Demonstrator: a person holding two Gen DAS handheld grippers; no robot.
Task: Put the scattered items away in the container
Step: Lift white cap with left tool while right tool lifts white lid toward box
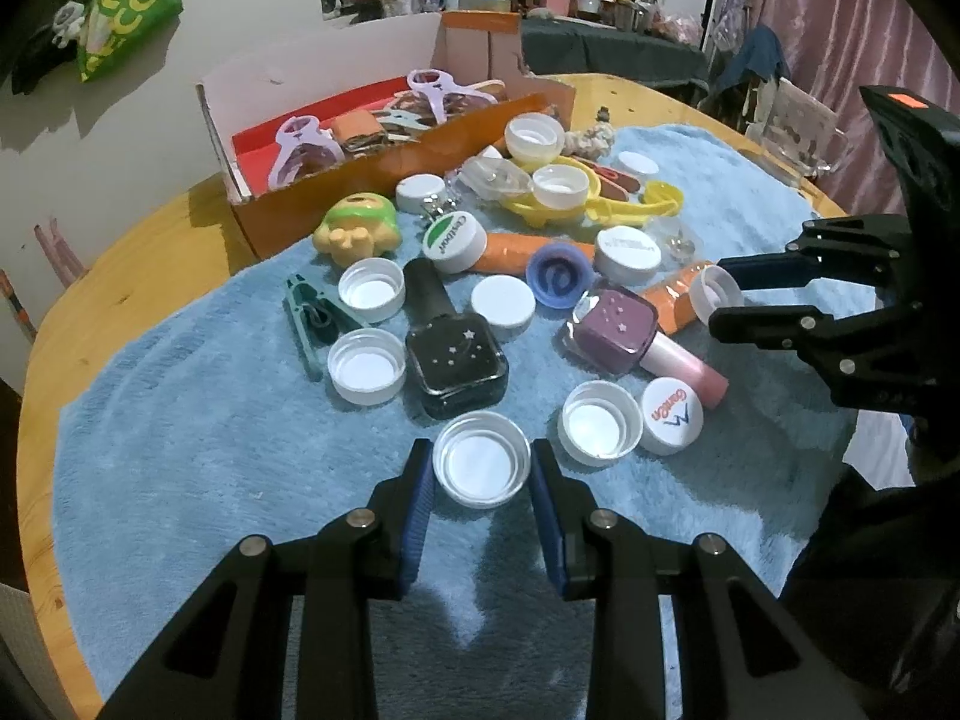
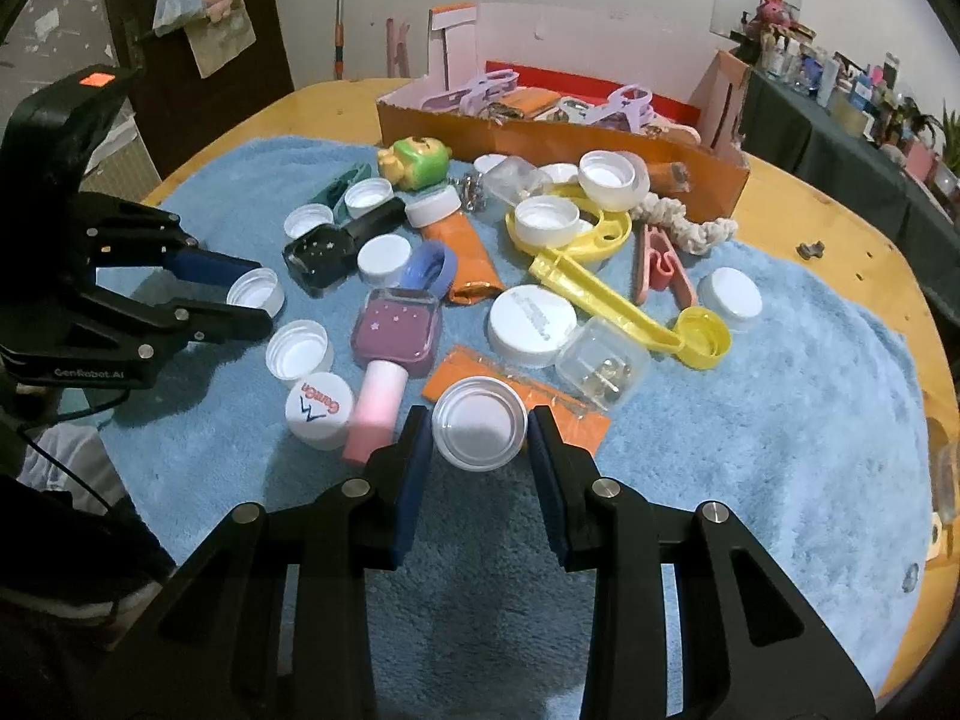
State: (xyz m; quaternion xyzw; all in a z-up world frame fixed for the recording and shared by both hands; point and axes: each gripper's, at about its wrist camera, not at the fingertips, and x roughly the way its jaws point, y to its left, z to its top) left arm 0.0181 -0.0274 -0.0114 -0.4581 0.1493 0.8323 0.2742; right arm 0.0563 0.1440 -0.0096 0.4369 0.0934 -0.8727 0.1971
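White cap [image 1: 671, 415] near pink bottle: "GamOn" in orange letters, blue zigzag mark under it; same cap in right wrist view.
White cap with green-and-white top [image 1: 452, 239] beside orange tube: word like "Cowboot", exact spelling not sure.
Big white lid [image 2: 531, 323] in middle of blue towel: grey print, too small to read.
Green bag [image 1: 123, 3] on wall: white letters "MEC" and "CO", rest cut off.
Left gripper [image 2: 255, 299] body, right wrist view: "GenRobot.AI".
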